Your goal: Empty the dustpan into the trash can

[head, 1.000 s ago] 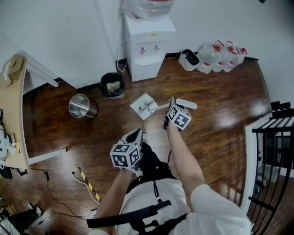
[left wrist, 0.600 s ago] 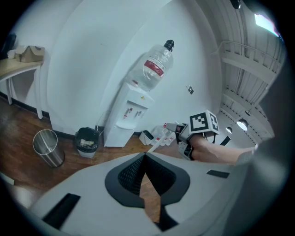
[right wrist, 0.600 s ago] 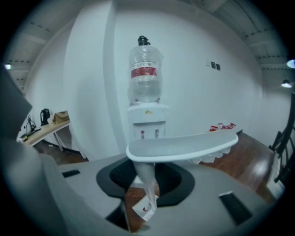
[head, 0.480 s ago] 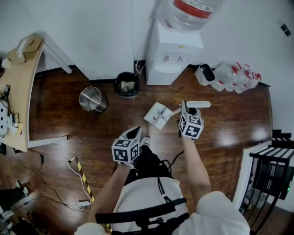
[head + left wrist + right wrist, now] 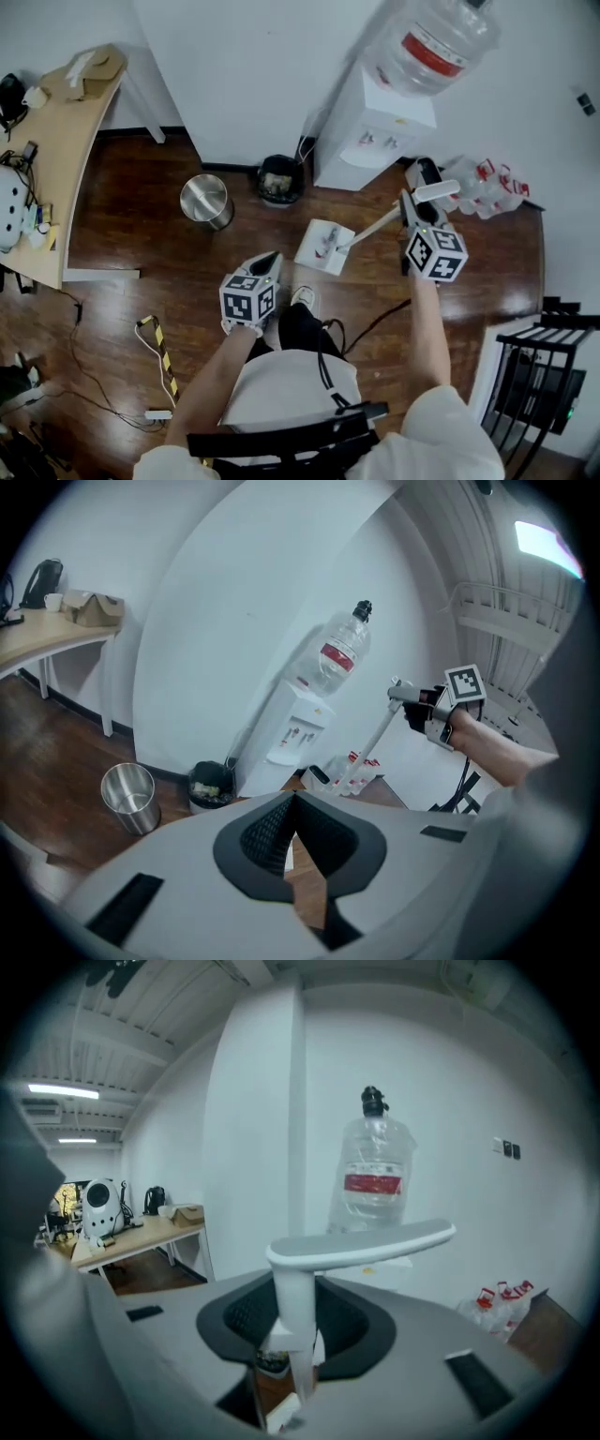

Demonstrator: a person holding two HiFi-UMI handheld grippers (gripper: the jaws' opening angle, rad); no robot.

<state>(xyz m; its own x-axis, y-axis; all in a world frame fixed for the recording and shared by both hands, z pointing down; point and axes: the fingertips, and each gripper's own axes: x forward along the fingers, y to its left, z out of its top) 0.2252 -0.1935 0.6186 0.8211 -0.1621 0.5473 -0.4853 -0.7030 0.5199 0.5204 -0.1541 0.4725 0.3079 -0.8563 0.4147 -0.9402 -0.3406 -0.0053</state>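
A white long-handled dustpan (image 5: 322, 247) hangs above the wood floor with a few scraps in its pan. Its thin pole runs up and to the right to a flat grip bar (image 5: 437, 191). My right gripper (image 5: 410, 208) is shut on the pole just below that bar; in the right gripper view the pole (image 5: 293, 1309) stands upright between the dark pads. A black trash bin (image 5: 280, 180) with a liner and litter inside stands by the wall, beyond the pan. My left gripper (image 5: 265, 264) is shut and empty, held low beside the pan, pointing toward the bins (image 5: 211, 785).
A shiny steel can (image 5: 207, 200) stands left of the black bin. A white water dispenser (image 5: 373, 141) with a big bottle is right of it, with several jugs (image 5: 487, 186) beyond. A wooden desk (image 5: 56, 159) is far left, a striped cable (image 5: 161, 352) on the floor, a black rack (image 5: 539, 375) at right.
My right gripper has risen and rolled, and the dustpan has come up with it. The whole view has shifted, with the bins and dispenser now nearer the middle. My left gripper moved along too.
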